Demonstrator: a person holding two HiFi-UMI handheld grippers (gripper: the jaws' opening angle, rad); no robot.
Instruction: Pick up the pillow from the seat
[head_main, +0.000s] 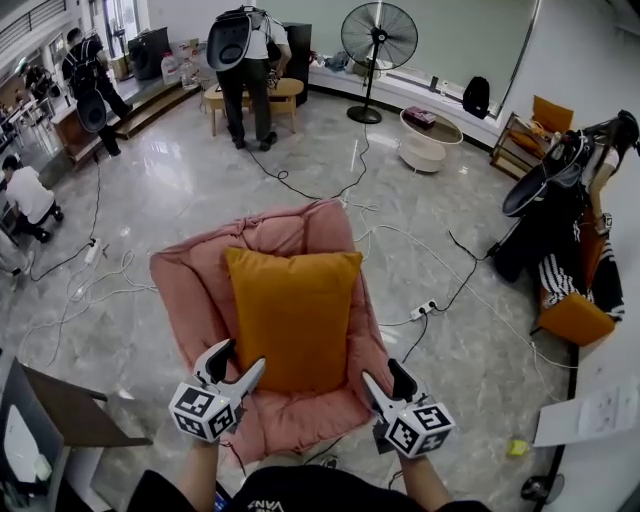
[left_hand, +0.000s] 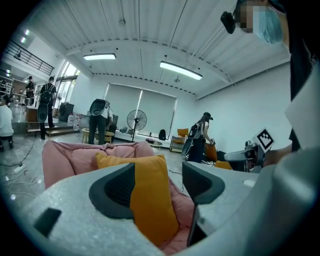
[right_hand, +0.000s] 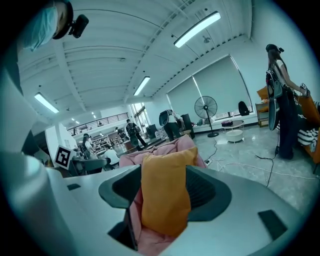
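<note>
An orange pillow (head_main: 295, 315) stands propped against the back of a pink cushioned seat (head_main: 190, 290) on the grey floor. My left gripper (head_main: 238, 360) is open at the pillow's near left corner. My right gripper (head_main: 385, 378) is open at the near right corner, over the seat's edge. In the left gripper view the pillow (left_hand: 150, 200) shows in the gap between the left gripper's (left_hand: 157, 185) jaws, and the pads stay off it. The right gripper view shows the pillow (right_hand: 165, 195) framed by the right gripper's (right_hand: 164, 192) wide jaws, a short way ahead.
Cables and a power strip (head_main: 424, 309) lie on the floor around the seat. A dark table (head_main: 70, 410) sits at the near left. Farther off are a standing fan (head_main: 378, 40), a round white table (head_main: 428, 140), an orange chair (head_main: 575, 318) and several people.
</note>
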